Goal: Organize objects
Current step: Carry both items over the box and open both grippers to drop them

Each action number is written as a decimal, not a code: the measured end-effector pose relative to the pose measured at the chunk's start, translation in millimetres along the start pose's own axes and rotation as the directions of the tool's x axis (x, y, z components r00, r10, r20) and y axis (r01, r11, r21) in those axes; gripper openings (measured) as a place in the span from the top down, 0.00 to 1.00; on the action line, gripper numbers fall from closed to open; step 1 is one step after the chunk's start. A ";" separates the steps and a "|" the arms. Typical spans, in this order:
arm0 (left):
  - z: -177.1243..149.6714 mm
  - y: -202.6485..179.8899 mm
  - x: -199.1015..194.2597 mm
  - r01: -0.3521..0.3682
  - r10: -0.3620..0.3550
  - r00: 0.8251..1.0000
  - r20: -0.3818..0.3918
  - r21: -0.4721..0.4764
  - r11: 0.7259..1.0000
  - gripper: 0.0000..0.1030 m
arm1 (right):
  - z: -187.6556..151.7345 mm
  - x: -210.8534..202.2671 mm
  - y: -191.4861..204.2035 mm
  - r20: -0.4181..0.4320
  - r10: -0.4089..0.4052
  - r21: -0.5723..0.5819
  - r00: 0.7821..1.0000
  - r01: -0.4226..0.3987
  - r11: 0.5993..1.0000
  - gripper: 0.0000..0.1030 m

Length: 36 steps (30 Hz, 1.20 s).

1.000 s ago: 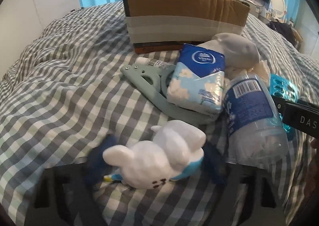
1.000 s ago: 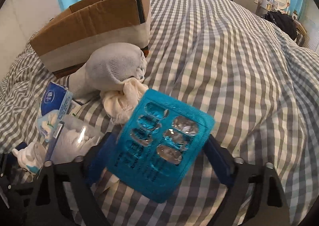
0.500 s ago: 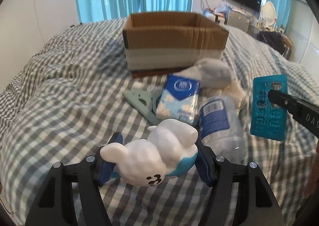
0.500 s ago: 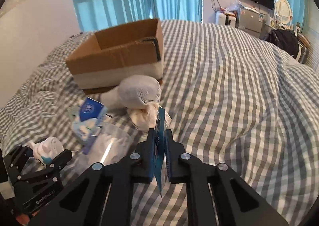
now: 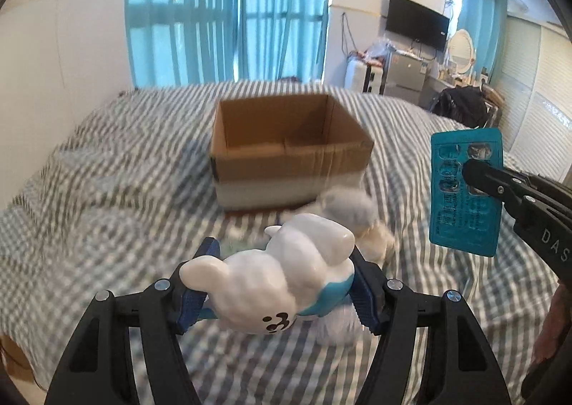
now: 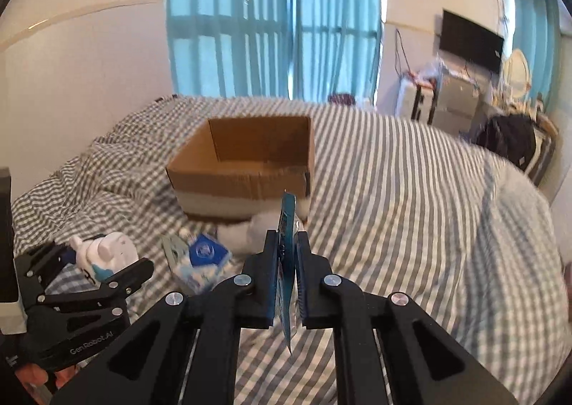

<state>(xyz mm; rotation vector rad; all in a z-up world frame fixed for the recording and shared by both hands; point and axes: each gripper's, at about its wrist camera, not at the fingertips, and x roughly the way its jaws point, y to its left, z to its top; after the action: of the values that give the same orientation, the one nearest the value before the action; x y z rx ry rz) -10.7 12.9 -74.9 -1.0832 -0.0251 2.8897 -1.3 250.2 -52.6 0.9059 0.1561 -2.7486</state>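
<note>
My left gripper (image 5: 282, 274) is shut on a white rabbit figurine with blue trim (image 5: 282, 279) and holds it above the bed. It also shows in the right wrist view (image 6: 103, 254). My right gripper (image 6: 287, 247) is shut on a teal blister pack of pills (image 6: 286, 262), seen edge-on; in the left wrist view the pack (image 5: 461, 190) hangs at the right. An open, empty cardboard box (image 5: 286, 151) sits on the checked bedspread ahead of both grippers and shows in the right wrist view too (image 6: 246, 165).
On the bed before the box lie a grey-white sock bundle (image 5: 346, 208), a blue tissue pack (image 6: 203, 258) and a pale green clip (image 6: 171, 247). Blue curtains (image 5: 228, 11), a TV (image 5: 416, 25) and a dark bag (image 6: 514, 140) stand beyond the bed.
Both grippers have risen and lifted their objects off the bed. The box's open inside has come into view. The right gripper closed on the blister pack and turned it edge-on.
</note>
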 end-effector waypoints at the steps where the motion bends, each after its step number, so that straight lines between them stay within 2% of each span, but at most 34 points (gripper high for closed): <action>1: 9.2 0.2 -0.7 0.005 -0.005 1.000 0.009 0.001 1.000 0.32 | 6.2 -2.1 1.6 0.009 -0.002 -0.013 1.000 0.002 1.000 0.91; 4: 32.8 2.9 -0.5 0.028 -0.028 0.999 0.030 -0.007 1.000 0.32 | 30.9 -9.6 4.4 0.047 0.015 -0.052 0.999 -0.012 0.999 0.91; 10: 79.5 7.0 13.9 0.025 -0.024 0.998 0.060 -0.015 1.000 0.32 | 76.5 -11.6 0.6 0.108 0.065 -0.068 0.992 -0.057 0.996 0.91; 18: 133.3 11.6 44.2 0.011 -0.010 0.995 0.101 -0.012 1.000 0.32 | 134.1 22.7 -6.2 0.143 0.124 -0.074 0.982 -0.115 0.991 0.91; 22: 152.7 15.2 74.2 0.010 -0.008 0.996 0.087 -0.018 1.000 0.32 | 160.2 52.4 -15.3 0.145 0.163 -0.066 0.976 -0.154 0.986 0.91; 27: 161.5 17.3 112.6 -0.018 0.018 0.998 0.068 0.004 1.000 0.32 | 178.0 100.8 -16.6 0.107 0.175 -0.098 0.979 -0.165 0.981 0.91; 30: 161.9 19.4 136.0 -0.006 0.006 0.999 0.041 0.014 1.000 0.32 | 184.4 134.9 -18.0 0.076 0.164 -0.104 0.984 -0.156 0.982 0.91; 36: 150.8 17.8 180.8 -0.024 0.025 1.000 -0.018 0.058 0.998 0.32 | 177.4 196.5 -22.5 -0.014 0.190 -0.071 0.982 -0.191 0.979 0.91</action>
<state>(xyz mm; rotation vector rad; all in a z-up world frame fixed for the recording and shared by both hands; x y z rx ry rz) -246.6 6.2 -80.5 -1.1076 0.0728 2.8818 -261.4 202.4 -27.1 0.8644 0.1594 -2.5467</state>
